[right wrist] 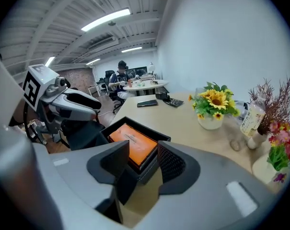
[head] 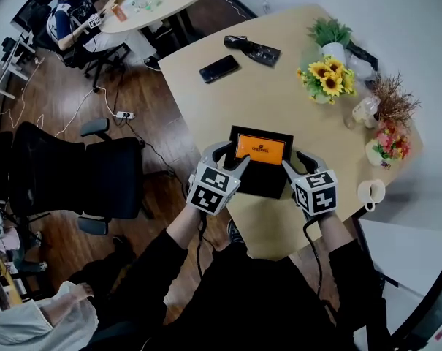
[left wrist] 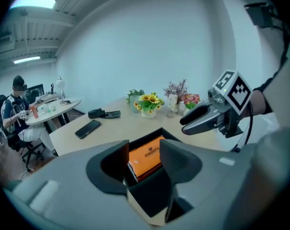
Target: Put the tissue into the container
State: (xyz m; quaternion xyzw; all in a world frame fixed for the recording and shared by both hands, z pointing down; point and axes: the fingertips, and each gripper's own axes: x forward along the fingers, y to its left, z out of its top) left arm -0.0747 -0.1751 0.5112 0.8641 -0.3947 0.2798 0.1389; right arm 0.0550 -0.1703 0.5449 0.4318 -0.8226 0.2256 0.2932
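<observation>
1. the tissue pack (head: 261, 150), orange, lies flat inside the black container (head: 262, 181); in the right gripper view its top face sits about level with the rim, with dark wall showing on every side that can be seen; judged from that, the placing looks done or nearly done.
2. the left gripper (head: 230, 156) hovers at the container's near left corner; its fingers are apart and nothing is between them; its own view looks down through the gap onto the pack (left wrist: 147, 155) and the box wall (left wrist: 152, 195), so it touches neither.
3. the right gripper (head: 296, 163) hovers at the near right corner; its fingers are also apart and empty; the pack (right wrist: 133, 145) and the rim (right wrist: 159, 137) show past them, a little beyond the tips.
4. the two grippers flank the box from the person's side, probably because that leaves both free either to nudge the pack level or to draw away; which is meant cannot be told.
5. the container stands near the table (head: 279, 86) edge closest to the person, within easy reach; the phone (head: 219, 68) and the sunflowers (head: 326, 79) lie well apart from it, so nothing crowds the work.
6. one risk, as a judgement: a gripper dropping could catch the rim and shift the box toward the edge.
</observation>
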